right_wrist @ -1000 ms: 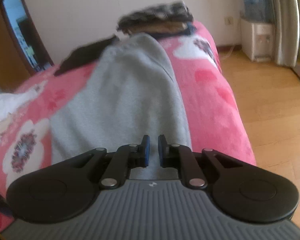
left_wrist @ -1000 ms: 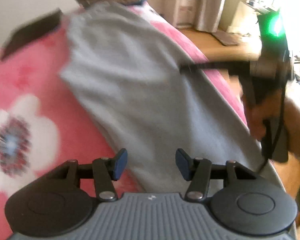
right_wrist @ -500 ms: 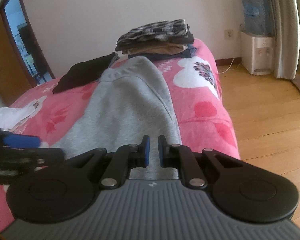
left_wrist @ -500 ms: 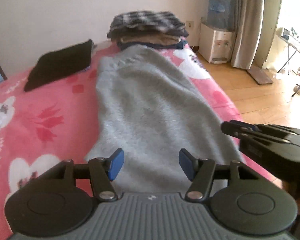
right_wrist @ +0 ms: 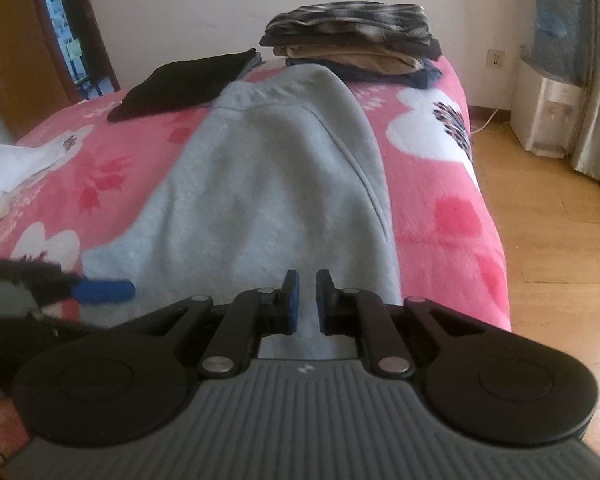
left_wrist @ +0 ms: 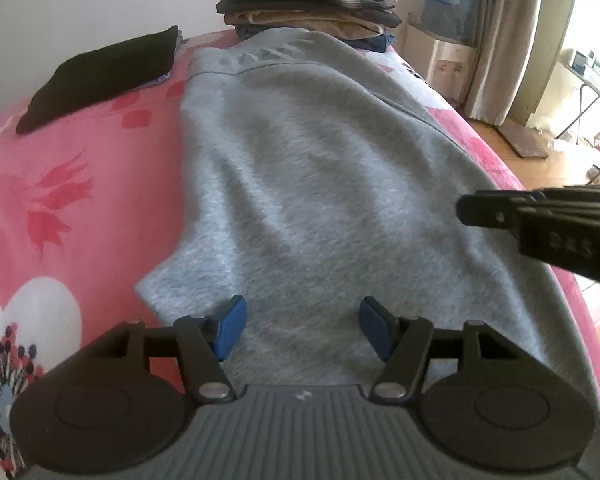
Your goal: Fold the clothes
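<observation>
Grey sweatshirt [left_wrist: 320,184] lies flat on the pink flowered bed [left_wrist: 72,200], long axis running straight away from both tongs toward the far wall. Its near end passes under both sets of tongs and goes out of view below them; its far end stops just short of the stack of folded clothes [left_wrist: 308,8].

Left side: left tongs [left_wrist: 300,326], blue pads spread wide apart, holding nothing, over the near end of the cloth close to its left corner [left_wrist: 152,292]. A folded black garment [left_wrist: 104,76] sits well to the left of the far end, apart from the grey cloth.

Right side: right tongs [right_wrist: 303,300], pads drawn close with a narrow gap between them; whether a thin layer of cloth is pinched there cannot be told. They sit near the garment's right edge [right_wrist: 384,216], with the bed's edge and the wooden floor [right_wrist: 560,240] further right.

Judgement: both tongs are at the same near end, one toward each side. The fold most likely goes along the long axis, near end carried toward the far end. The left tongs would need to close on the cloth first.
</observation>
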A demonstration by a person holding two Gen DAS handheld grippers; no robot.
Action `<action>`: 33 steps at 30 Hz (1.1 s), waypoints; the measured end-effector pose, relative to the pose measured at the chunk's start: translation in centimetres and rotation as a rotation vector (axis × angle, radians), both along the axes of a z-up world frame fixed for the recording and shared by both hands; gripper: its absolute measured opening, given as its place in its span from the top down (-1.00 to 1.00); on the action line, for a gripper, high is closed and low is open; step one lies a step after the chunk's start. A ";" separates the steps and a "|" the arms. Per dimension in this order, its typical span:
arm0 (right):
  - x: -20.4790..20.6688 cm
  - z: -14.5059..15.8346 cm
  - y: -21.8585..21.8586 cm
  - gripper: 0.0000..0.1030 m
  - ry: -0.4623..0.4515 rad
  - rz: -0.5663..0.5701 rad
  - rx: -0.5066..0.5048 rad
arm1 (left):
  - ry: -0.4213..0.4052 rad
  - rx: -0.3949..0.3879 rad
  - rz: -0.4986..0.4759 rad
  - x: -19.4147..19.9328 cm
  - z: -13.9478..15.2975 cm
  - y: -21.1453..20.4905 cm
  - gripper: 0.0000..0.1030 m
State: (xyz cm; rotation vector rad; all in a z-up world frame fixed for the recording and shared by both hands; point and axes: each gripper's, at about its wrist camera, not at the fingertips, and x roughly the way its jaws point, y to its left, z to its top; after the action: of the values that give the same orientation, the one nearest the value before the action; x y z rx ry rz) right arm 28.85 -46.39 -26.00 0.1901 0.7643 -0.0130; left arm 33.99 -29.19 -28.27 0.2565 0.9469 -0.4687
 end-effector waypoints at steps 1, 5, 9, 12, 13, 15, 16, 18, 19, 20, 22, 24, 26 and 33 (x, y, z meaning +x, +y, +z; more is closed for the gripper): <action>0.3 -0.4 0.1 0.85 0.016 0.001 -0.008 | -0.007 -0.001 0.000 -0.1 -0.1 0.0 -0.27; 1.3 -2.1 0.4 0.85 0.079 0.006 -0.041 | -0.035 0.013 -0.018 -0.6 -0.2 -0.1 -0.29; 1.6 -2.3 0.5 0.85 0.112 0.001 -0.043 | -0.026 0.012 -0.014 -0.4 -0.1 -0.1 -0.30; 1.8 -2.3 0.6 0.85 0.123 0.005 -0.044 | -0.025 0.013 -0.012 -0.4 0.0 -0.2 -0.31; 1.9 -2.3 0.6 0.85 0.128 0.007 -0.046 | -0.025 0.013 -0.014 -0.4 0.0 -0.2 -0.32; 2.2 -2.3 0.6 0.85 0.135 0.009 -0.048 | -0.026 0.013 -0.018 -0.4 0.0 -0.3 -0.32; 2.2 -2.3 0.6 0.85 0.135 0.009 -0.047 | -0.026 0.013 -0.020 -0.4 0.0 -0.3 -0.32; 2.1 -2.3 0.6 0.85 0.134 0.008 -0.046 | -0.026 0.013 -0.024 -0.4 0.0 -0.3 -0.32; 2.1 -2.3 0.6 0.85 0.135 0.006 -0.044 | -0.025 0.013 -0.025 -0.4 0.0 -0.2 -0.33; 2.1 -2.3 0.6 0.84 0.136 0.004 -0.043 | -0.024 0.012 -0.026 -0.4 0.0 -0.2 -0.33; 2.2 -2.2 0.6 0.84 0.139 0.003 -0.046 | -0.024 0.011 -0.026 -0.4 0.0 -0.2 -0.33; 2.3 -2.2 0.7 0.84 0.143 0.004 -0.052 | -0.026 0.011 -0.027 -0.4 -0.1 -0.2 -0.34; 2.3 -2.2 0.8 0.84 0.147 0.006 -0.059 | -0.026 0.009 -0.031 -0.4 -0.1 -0.2 -0.35; 2.5 -2.2 0.9 0.84 0.156 0.003 -0.067 | -0.009 -0.017 -0.040 -0.2 -0.1 -0.1 -0.51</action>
State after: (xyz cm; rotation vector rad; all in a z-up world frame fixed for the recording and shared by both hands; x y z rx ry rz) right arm 31.36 -45.45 -28.19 0.1254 0.9187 -0.0507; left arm 33.76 -29.28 -28.41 0.2625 0.9304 -0.5119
